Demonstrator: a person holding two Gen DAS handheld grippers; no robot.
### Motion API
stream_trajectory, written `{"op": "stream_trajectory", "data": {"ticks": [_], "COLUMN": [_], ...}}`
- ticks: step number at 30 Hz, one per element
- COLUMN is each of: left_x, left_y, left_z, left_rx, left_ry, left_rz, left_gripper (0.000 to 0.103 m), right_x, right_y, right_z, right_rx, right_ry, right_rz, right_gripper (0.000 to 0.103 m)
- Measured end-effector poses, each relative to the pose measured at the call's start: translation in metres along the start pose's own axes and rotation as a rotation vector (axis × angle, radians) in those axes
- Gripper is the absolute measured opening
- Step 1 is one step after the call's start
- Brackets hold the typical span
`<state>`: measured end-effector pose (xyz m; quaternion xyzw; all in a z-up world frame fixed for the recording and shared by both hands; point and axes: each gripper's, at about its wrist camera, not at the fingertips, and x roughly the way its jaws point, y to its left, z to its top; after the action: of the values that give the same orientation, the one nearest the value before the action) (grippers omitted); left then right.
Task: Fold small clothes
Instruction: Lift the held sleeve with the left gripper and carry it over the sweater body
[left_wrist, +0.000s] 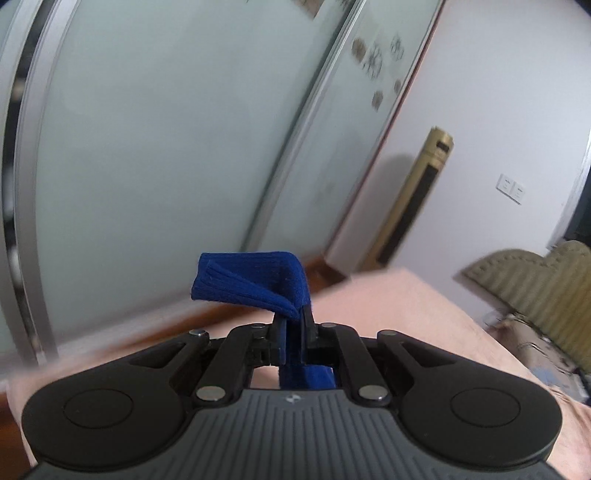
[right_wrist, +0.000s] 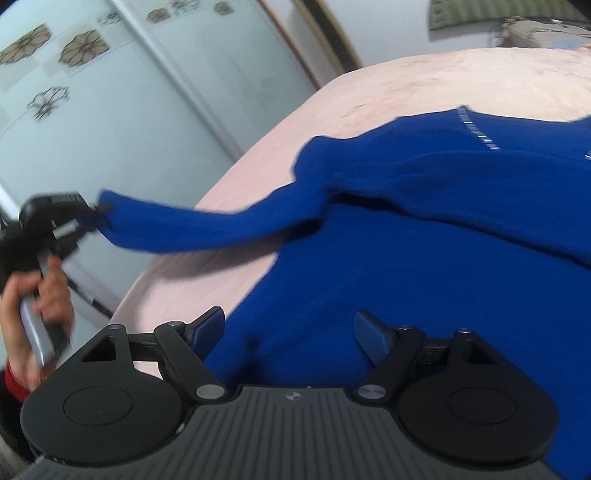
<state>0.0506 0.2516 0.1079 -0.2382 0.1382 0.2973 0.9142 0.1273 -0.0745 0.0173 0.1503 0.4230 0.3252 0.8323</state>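
A blue knit sweater (right_wrist: 424, 258) lies on a pink bed (right_wrist: 388, 92). One sleeve (right_wrist: 192, 229) is stretched out to the left, off the bed's edge and above the surface. My left gripper (left_wrist: 293, 317) is shut on the ribbed sleeve cuff (left_wrist: 251, 284), which sticks out beyond the fingertips. In the right wrist view the left gripper (right_wrist: 92, 214) shows at the far left, held by a hand, pinching the sleeve end. My right gripper (right_wrist: 291, 328) is open and empty, hovering just over the sweater's body near its lower left edge.
Frosted sliding wardrobe doors (left_wrist: 166, 147) with flower decals stand beyond the bed. A gold standing unit (left_wrist: 417, 199) is by the white wall. A padded headboard (left_wrist: 535, 291) and bedding are at the right. The bed edge (right_wrist: 177, 258) runs diagonally under the sleeve.
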Motion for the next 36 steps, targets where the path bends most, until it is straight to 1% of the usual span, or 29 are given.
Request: {"op": "stream_trajectory", "data": {"ticks": [4,5,6,8,10,14,16,20,25,28,30,33,36], "left_x": [0.007,0.009,0.013,0.020,0.021,0.016,0.012,0.004,-0.003,0.000,-0.001,0.004,0.004], "left_y": [-0.026,-0.031,-0.037,-0.051,-0.071,-0.118,-0.138,-0.169,-0.208,-0.229,-0.239,-0.255,-0.265], "left_z": [0.021,0.024,0.029,0.031,0.024,-0.006,-0.020,-0.043,-0.068,-0.078,-0.086,-0.096,-0.107], "left_rx": [0.062,0.070,0.071,0.085,0.147,0.256,0.280,0.320,0.404,0.455,0.480,0.518,0.560], "left_ry": [-0.102,-0.111,-0.097,-0.070,-0.046,0.023,0.042,0.073,0.110,0.120,0.140,0.163,0.172], "left_rz": [0.082,0.101,0.089,0.050,0.004,-0.149,-0.215,-0.305,-0.401,-0.429,-0.436,-0.446,-0.460], "left_gripper": [0.006,0.006,0.006,0.006,0.006,0.006,0.006,0.006,0.007,0.007,0.007,0.007,0.007], "right_x": [-0.015,-0.017,-0.020,-0.023,-0.027,-0.039,-0.045,-0.057,-0.058,-0.061,-0.062,-0.061,-0.059], "right_y": [-0.021,-0.026,-0.030,-0.038,-0.045,-0.053,-0.058,-0.070,-0.083,-0.086,-0.084,-0.082,-0.085], "right_z": [-0.003,-0.003,-0.003,-0.004,-0.004,-0.005,-0.006,-0.009,-0.008,-0.007,-0.005,-0.004,-0.004], "right_rx": [0.051,0.064,0.075,0.091,0.107,0.123,0.131,0.164,0.182,0.153,0.110,0.042,0.018], "right_ry": [-0.032,-0.038,-0.042,-0.049,-0.063,-0.099,-0.117,-0.149,-0.198,-0.235,-0.263,-0.297,-0.309], "right_rz": [-0.023,-0.029,-0.037,-0.049,-0.059,-0.087,-0.106,-0.130,-0.194,-0.284,-0.366,-0.516,-0.618], "right_gripper": [0.081,0.081,0.082,0.082,0.082,0.082,0.082,0.082,0.082,0.082,0.084,0.088,0.089]}}
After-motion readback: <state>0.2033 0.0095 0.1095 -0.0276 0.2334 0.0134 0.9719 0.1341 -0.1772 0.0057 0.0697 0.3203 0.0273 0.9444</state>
